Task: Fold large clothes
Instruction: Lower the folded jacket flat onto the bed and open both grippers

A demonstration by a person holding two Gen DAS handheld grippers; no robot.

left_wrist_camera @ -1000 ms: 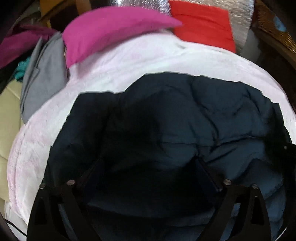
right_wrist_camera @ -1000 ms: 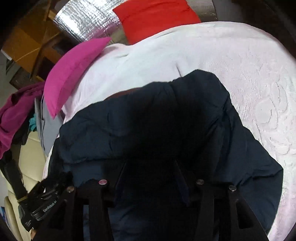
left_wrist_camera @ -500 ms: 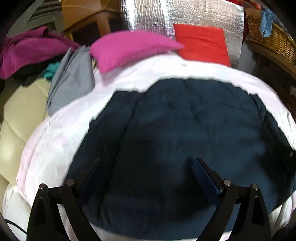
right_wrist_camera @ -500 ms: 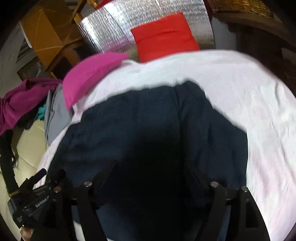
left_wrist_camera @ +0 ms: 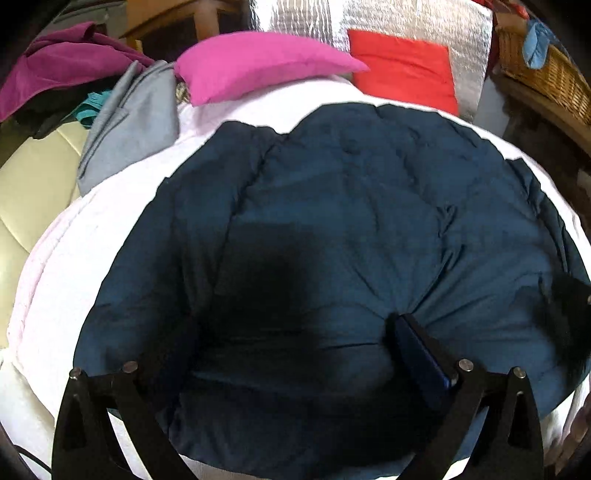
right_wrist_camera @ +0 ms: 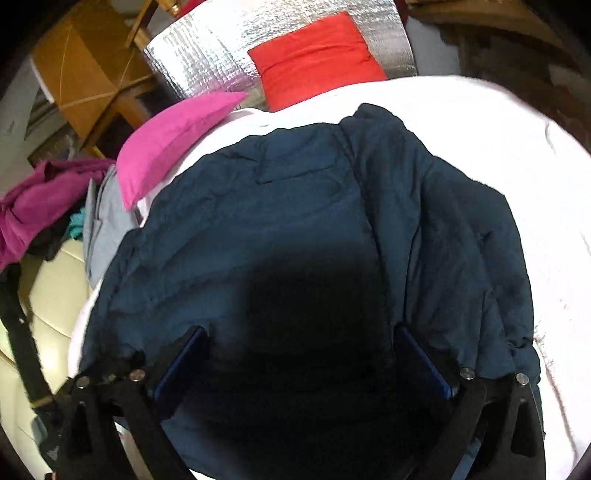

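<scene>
A dark navy padded jacket [left_wrist_camera: 351,221] lies spread on a white bed cover [left_wrist_camera: 74,266]; it also shows in the right wrist view [right_wrist_camera: 295,229]. My left gripper [left_wrist_camera: 291,332] is open just above the jacket's near part, its fingers wide apart with nothing between them. My right gripper [right_wrist_camera: 299,343] is open over the jacket's near edge, its blue-padded fingers [right_wrist_camera: 421,362] wide apart. The cloth under both grippers lies in deep shadow.
A magenta pillow [left_wrist_camera: 258,62] and a red pillow [left_wrist_camera: 402,70] lie at the head of the bed against silver foil [left_wrist_camera: 424,18]. Grey cloth [left_wrist_camera: 129,122] and purple clothes [left_wrist_camera: 62,62] pile at the left. A wicker basket [left_wrist_camera: 546,77] stands at the right.
Both grippers have lifted and pulled back from the jacket, so more of it and the room shows. The jacket now lies flatter and more spread out.
</scene>
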